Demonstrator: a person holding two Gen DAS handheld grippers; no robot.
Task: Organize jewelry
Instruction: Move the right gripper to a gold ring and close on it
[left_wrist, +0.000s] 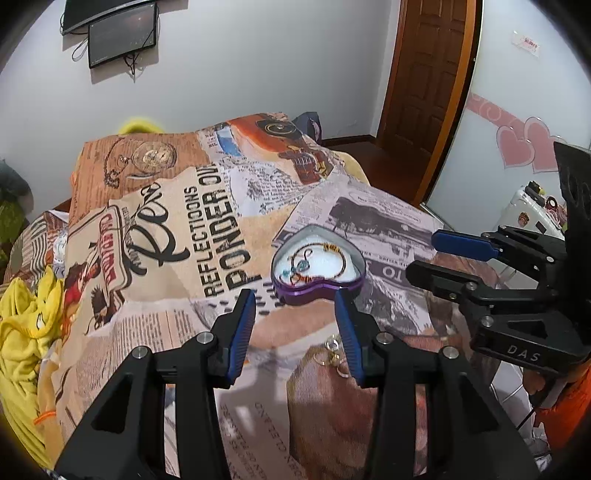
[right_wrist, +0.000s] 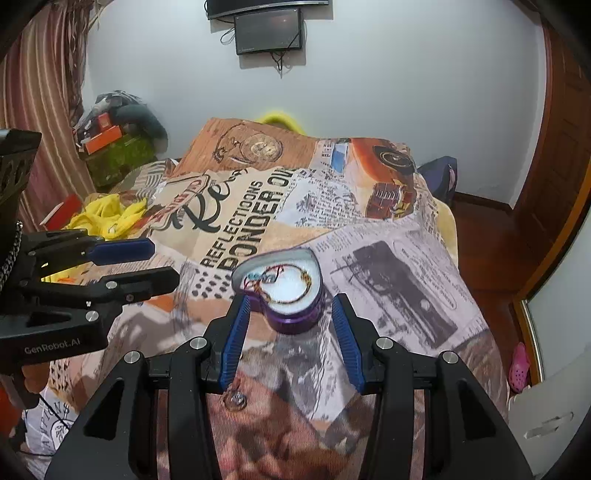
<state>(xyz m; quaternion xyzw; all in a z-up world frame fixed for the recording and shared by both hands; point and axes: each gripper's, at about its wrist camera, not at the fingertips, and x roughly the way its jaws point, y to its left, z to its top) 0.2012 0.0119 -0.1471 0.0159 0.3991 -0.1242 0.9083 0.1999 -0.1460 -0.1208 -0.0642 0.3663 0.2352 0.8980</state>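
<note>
- On the printed newspaper-collage bedspread, just beyond both sets of fingers, sits the purple heart-shaped metal box, lid off, white-lined inside.
- In the box lie a thin gold-coloured wire bangle and some small pieces with turquoise and orange beads; their exact form is too small to tell.
- Nearer the camera, loose on the cloth, a small cluster of gold-coloured rings lies just beside the inner face of the left gripper's right finger.
- The left gripper is spread wide and holds nothing; the right gripper is likewise wide and empty, its fingers flanking the near end of the box without touching it.
- Handling, as a judgement: the rings look very light, hard and slick, and will likely sink into the soft cloth, so a pinch across the cluster from above with the ribbed blue pads seems best.
- The box looks stiff and light; it may slide or tip if nudged, so grip its side walls if it needs steadying.
</note>
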